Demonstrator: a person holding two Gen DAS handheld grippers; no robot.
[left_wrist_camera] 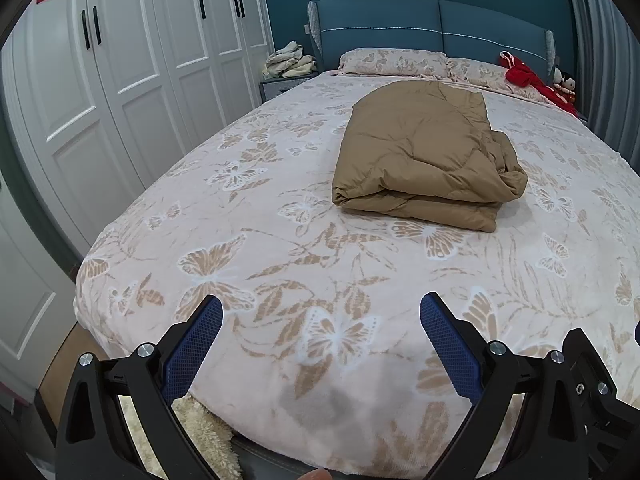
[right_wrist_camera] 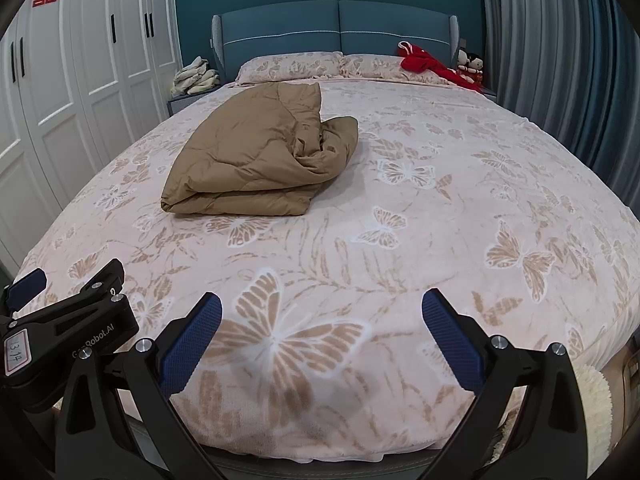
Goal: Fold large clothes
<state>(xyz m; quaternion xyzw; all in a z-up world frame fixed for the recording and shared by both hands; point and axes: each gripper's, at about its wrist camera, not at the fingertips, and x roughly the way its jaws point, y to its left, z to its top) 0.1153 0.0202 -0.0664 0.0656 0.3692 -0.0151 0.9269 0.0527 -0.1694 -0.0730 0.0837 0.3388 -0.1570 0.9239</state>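
A tan quilted garment (left_wrist_camera: 424, 156) (right_wrist_camera: 260, 152) lies folded into a thick bundle in the middle of the bed (left_wrist_camera: 280, 240) (right_wrist_camera: 440, 220), its right side bunched and loose. My left gripper (left_wrist_camera: 320, 312) hovers open over the foot of the bed, well short of the garment, nothing between its blue pads. In the right wrist view my right gripper (right_wrist_camera: 322, 308) is likewise open and empty near the foot edge, the garment far ahead and to its left. The left gripper's body (right_wrist_camera: 68, 328) shows at the lower left of that view.
White wardrobe doors (left_wrist_camera: 100, 80) line the left side. A nightstand with a pile of pale cloth (left_wrist_camera: 290, 62) stands by the blue headboard (left_wrist_camera: 400, 28). Pillows, a red garment (right_wrist_camera: 432, 64) and dolls sit at the head. Grey curtains (right_wrist_camera: 560, 60) hang right. A fluffy rug (left_wrist_camera: 204, 436) lies below.
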